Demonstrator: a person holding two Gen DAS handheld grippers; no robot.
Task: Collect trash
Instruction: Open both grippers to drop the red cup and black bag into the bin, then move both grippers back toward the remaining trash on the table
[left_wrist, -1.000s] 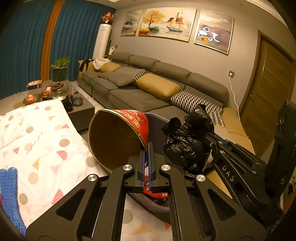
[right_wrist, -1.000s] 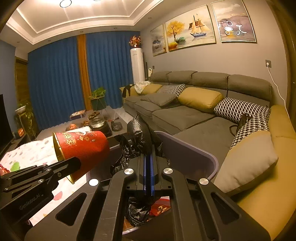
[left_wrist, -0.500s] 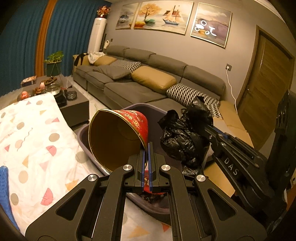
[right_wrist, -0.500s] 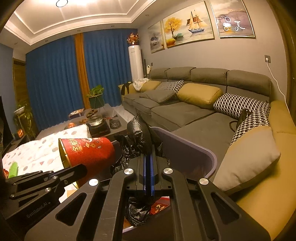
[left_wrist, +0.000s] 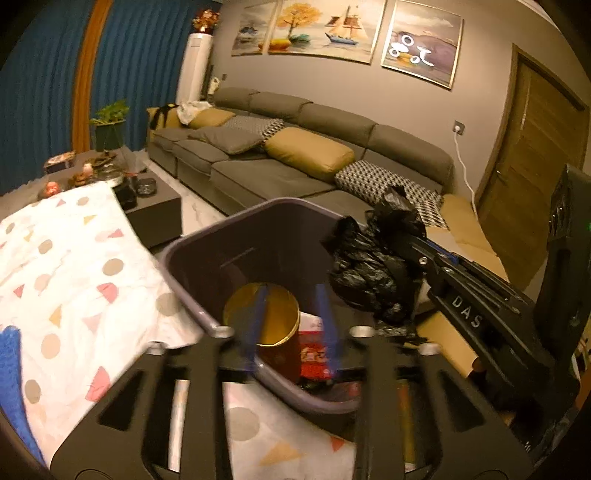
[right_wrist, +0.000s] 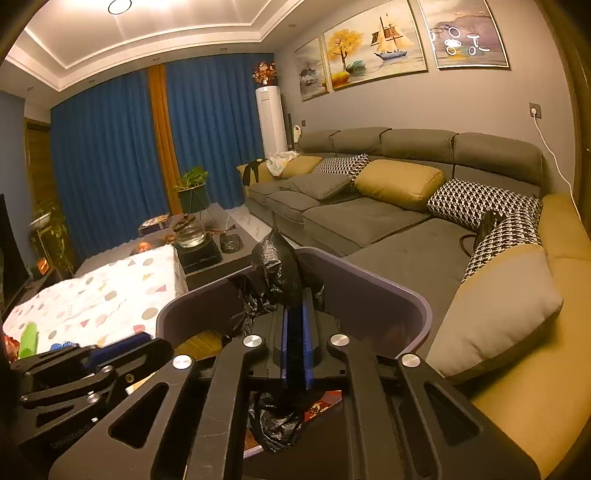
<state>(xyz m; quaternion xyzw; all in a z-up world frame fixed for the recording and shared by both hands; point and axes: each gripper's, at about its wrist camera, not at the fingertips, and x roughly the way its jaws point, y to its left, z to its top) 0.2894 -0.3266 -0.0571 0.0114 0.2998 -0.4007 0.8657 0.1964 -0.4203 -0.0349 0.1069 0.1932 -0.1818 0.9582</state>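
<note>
Released since a second ago, the red cup (left_wrist: 275, 332) stands inside the purple bin (left_wrist: 192, 302); left gripper (left_wrist: 291, 332) is opening, empty, while right gripper (right_wrist: 294, 332), opening, still pinches the black bag (right_wrist: 280, 269) over the bin's far-right rim

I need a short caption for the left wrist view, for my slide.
Left tool opening above the bin, red cup dropped inside.

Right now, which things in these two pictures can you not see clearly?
- Floor of the purple plastic bin, left wrist view: hidden by the red paper cup and wrappers.
- Left gripper fingers: motion-blurred, jaws opening.
- Crumpled black plastic bag, right wrist view: partly behind the right gripper, jaws opening.
- Coffee-table items: too small.
</note>
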